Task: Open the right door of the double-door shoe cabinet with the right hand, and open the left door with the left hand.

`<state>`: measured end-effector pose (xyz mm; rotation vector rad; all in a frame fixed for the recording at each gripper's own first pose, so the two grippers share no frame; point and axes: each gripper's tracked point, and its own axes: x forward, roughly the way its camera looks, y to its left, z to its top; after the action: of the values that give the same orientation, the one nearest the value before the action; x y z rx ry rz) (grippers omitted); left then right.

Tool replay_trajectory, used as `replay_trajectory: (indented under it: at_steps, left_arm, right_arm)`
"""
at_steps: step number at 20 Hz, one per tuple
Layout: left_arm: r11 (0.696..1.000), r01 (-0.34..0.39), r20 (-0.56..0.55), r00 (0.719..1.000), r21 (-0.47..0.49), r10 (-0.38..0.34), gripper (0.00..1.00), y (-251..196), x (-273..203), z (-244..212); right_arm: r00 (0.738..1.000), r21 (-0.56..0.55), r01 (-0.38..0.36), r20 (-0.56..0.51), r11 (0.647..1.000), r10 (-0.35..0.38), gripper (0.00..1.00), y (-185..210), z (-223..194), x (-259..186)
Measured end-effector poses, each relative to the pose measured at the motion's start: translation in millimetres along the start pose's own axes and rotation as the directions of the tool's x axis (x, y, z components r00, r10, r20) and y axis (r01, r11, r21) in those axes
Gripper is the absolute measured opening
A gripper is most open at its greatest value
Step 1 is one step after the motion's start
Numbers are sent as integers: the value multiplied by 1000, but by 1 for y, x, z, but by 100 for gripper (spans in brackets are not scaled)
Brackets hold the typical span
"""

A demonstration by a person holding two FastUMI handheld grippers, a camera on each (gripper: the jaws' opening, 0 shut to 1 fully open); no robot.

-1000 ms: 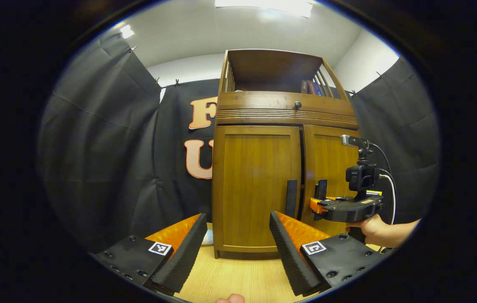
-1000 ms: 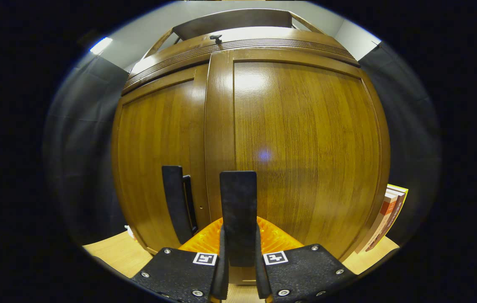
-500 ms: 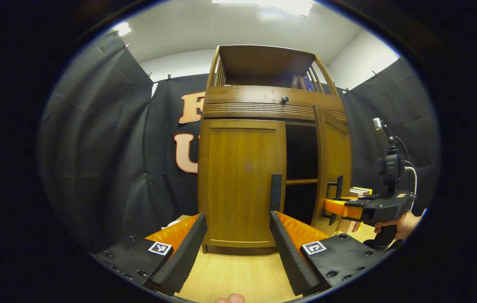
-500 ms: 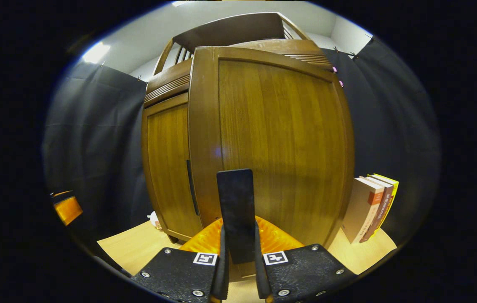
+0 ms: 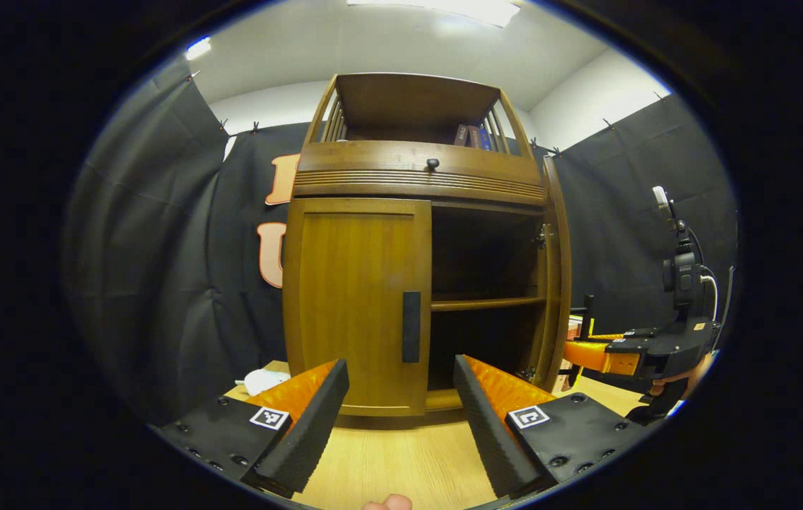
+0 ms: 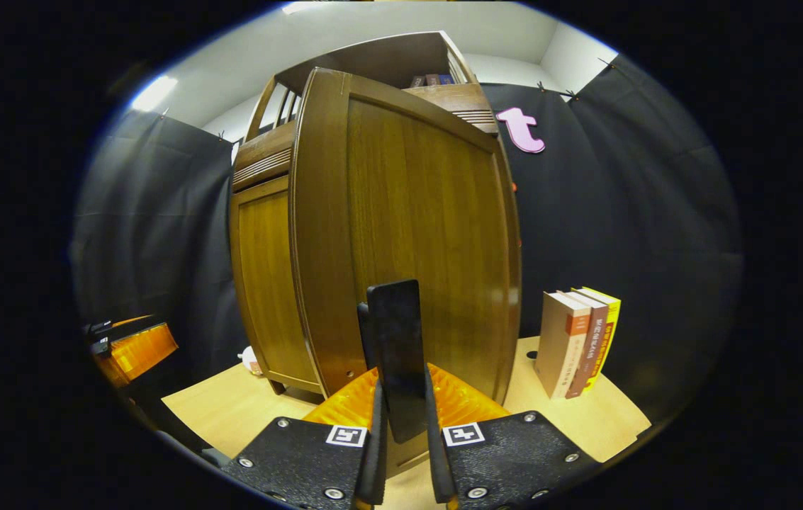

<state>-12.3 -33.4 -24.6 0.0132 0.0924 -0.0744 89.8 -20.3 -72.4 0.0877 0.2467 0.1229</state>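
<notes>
Right gripper view: right gripper [image 6: 405,453] clamped on right door's black handle [image 6: 394,354], door swung wide. Left gripper [image 5: 397,418] agape, empty, short of closed left door [image 5: 355,297]. Rigid hinged panel; grip its vertical handle [image 5: 411,326]

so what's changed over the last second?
The right door swung from shut to wide open, pulled by the right gripper, which stays clamped on the door's black handle; the shelf inside is now exposed. The left door is still shut and the left gripper still open, holding nothing.
</notes>
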Motion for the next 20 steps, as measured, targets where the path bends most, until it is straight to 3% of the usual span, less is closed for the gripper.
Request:
replay_trajectory:
  at_steps: [2, 3, 8, 13, 16, 20]
  left_arm:
    - [1000, 11, -4, 1000, 1, -11, 99, -10, -1, -1]
    - [1000, 17, -4, 1000, 0, -17, 94, -14, -1, -1]
    - [1000, 29, -5, 1000, 6, -29, 96, -29, -3, -3]
    - [1000, 19, -12, 1000, 11, -18, 94, -33, -4, -6]
    - [1000, 13, -13, 1000, 17, -13, 97, -33, -7, -5]
    - [1000, -5, -20, 1000, 14, 5, 94, -33, -8, -6]
  right_arm:
    - [1000, -12, 23, 0, 1000, -23, 20, -14, 1, -10]
    - [999, -12, 33, -1, 999, -33, 19, -21, 2, -15]
    - [998, -29, 59, -15, 998, -60, 9, -51, 3, -29]
    - [999, -34, 51, -15, 998, -52, 8, -69, 6, -35]
    - [999, -39, 50, -12, 998, -51, 8, -78, 6, -39]
    - [997, -45, 80, 0, 996, -80, 7, -106, 9, -42]
